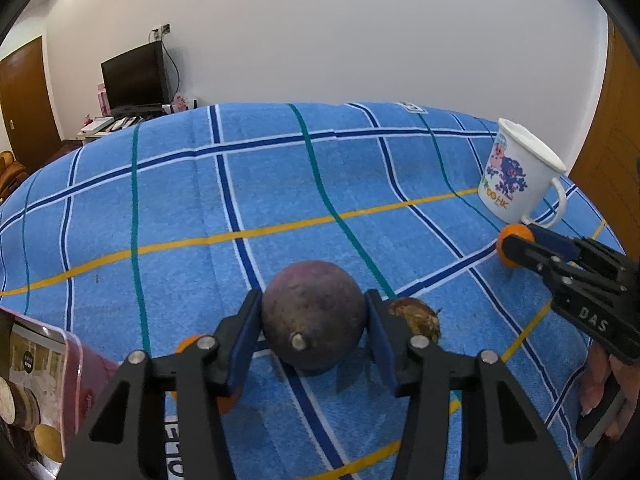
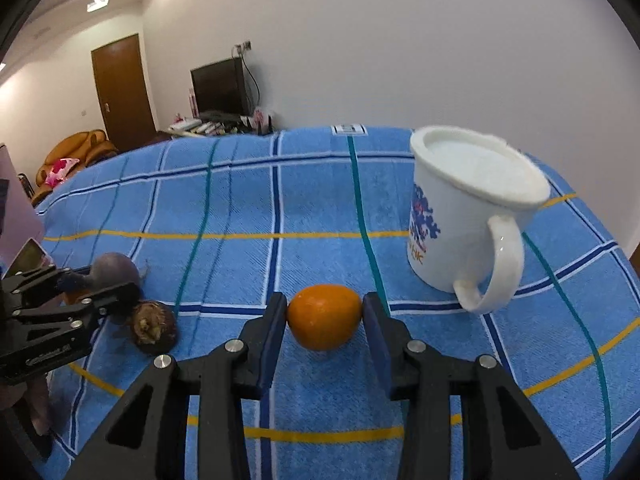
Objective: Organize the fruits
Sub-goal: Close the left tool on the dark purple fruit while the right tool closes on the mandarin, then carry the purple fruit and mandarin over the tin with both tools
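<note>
My left gripper is shut on a round purple fruit with a short stem, just above the blue checked cloth. A small brown husked fruit lies right beside its right finger, and a small orange fruit shows behind its left finger. My right gripper is shut on an orange fruit resting on the cloth, near a white printed mug. In the right wrist view the left gripper with the purple fruit and the brown fruit sit at the left.
The white mug stands at the right, behind the right gripper. A pink snack box lies at the lower left edge. A desk with a monitor stands beyond the far edge of the cloth.
</note>
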A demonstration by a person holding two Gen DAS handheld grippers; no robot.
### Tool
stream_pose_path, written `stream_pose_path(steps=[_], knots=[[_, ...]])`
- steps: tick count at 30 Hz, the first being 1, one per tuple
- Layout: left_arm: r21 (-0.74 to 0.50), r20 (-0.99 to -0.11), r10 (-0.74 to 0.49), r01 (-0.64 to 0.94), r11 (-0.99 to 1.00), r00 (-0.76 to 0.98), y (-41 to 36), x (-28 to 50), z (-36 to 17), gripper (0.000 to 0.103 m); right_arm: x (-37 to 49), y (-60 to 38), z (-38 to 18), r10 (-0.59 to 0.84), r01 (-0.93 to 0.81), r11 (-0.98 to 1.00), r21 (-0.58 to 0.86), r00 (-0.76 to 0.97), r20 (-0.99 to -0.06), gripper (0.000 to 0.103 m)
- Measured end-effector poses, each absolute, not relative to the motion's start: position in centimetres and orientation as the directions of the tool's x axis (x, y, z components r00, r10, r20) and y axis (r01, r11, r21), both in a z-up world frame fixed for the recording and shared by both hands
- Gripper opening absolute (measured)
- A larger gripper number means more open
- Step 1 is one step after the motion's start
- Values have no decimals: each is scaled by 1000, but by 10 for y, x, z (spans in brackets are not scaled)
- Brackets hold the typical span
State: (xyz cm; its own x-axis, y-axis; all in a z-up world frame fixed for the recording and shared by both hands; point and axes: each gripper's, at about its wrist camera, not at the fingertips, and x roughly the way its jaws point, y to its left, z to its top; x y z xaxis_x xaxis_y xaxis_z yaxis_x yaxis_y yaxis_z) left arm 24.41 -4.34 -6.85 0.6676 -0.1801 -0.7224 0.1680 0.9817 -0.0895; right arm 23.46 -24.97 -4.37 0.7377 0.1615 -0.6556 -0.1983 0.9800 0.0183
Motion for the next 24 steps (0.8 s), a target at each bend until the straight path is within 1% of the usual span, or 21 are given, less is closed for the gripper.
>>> stream_pose_path(steps=[5, 16, 24], knots=[[-88, -697, -176, 160, 983, 695, -40, 237, -65, 52, 224, -243, -38, 200, -237, 971, 20, 765, -612, 41], [-32, -612, -128, 137, 990, 780, -42, 214, -50, 52, 206, -232, -31, 274, -304, 952, 35, 796, -540, 41], [-26, -579, -114, 121, 992, 807, -40, 207, -44, 52, 200, -230, -29, 279, -308, 951, 28, 816, -506, 41]])
